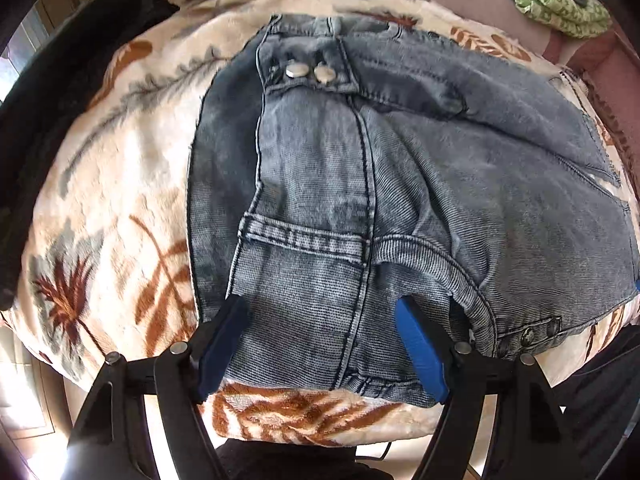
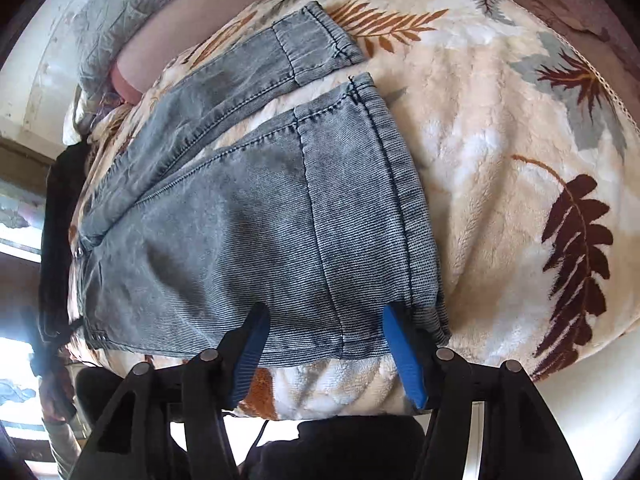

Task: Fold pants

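Both grippers stood wide open for me: left gripper [image 1: 320,344] straddled the jeans [image 1: 400,184] near their waistband, right gripper [image 2: 326,340] at the near hem, holding nothing; jeans flat on the leaf-print blanket [image 2: 500,160].

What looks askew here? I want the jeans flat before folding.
The two leg cuffs of the jeans lie splayed apart, blanket showing between them. The waistband is flipped and rumpled.

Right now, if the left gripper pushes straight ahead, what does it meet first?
The left gripper is open, and the jeans at the waistband end already lie between its fingers, so it would meet denim first; depth is unclear.
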`<action>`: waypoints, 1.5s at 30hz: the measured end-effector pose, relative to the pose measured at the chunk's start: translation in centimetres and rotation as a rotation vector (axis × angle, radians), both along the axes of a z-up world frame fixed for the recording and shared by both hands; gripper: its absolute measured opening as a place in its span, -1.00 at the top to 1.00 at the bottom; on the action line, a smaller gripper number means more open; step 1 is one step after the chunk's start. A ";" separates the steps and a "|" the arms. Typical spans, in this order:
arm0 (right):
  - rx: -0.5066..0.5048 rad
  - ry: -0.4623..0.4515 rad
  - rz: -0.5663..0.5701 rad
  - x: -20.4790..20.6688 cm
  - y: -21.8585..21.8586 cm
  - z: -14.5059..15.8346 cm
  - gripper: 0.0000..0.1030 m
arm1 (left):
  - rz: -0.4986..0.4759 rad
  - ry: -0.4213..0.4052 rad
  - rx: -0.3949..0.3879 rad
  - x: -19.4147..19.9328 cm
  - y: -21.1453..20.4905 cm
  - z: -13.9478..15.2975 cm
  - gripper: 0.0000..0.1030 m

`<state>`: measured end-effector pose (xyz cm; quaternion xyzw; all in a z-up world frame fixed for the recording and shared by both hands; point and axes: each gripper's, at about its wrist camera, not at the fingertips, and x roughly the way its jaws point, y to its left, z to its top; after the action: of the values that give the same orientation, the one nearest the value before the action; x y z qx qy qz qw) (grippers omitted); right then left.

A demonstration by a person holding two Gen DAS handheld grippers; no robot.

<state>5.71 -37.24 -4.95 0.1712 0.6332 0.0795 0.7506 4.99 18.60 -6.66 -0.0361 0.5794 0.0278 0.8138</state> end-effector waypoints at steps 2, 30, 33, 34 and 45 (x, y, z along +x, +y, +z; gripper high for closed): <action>-0.026 -0.062 0.034 0.8 0.6 2.1 -0.22 | -0.030 -0.066 -0.033 0.4 0.0 2.4 -0.51; -0.123 -0.096 -0.038 32.9 0.6 -2.6 -0.32 | 0.263 -0.114 -0.332 27.1 9.2 -0.5 0.33; -0.168 -0.078 -0.018 33.3 1.3 -3.9 0.44 | 0.262 -0.102 -0.301 27.5 9.0 -0.7 0.82; -0.166 -0.091 -0.009 33.2 1.6 -3.8 0.66 | 0.261 -0.093 -0.291 27.6 9.0 -0.7 0.88; -0.173 -0.309 0.007 28.1 2.8 5.5 0.71 | 0.183 -0.287 -0.278 21.8 8.0 7.2 0.95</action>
<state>33.79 -34.48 0.57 0.0897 0.5155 0.0526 0.8506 26.76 26.58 0.56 -0.2037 0.4501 0.0160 0.8693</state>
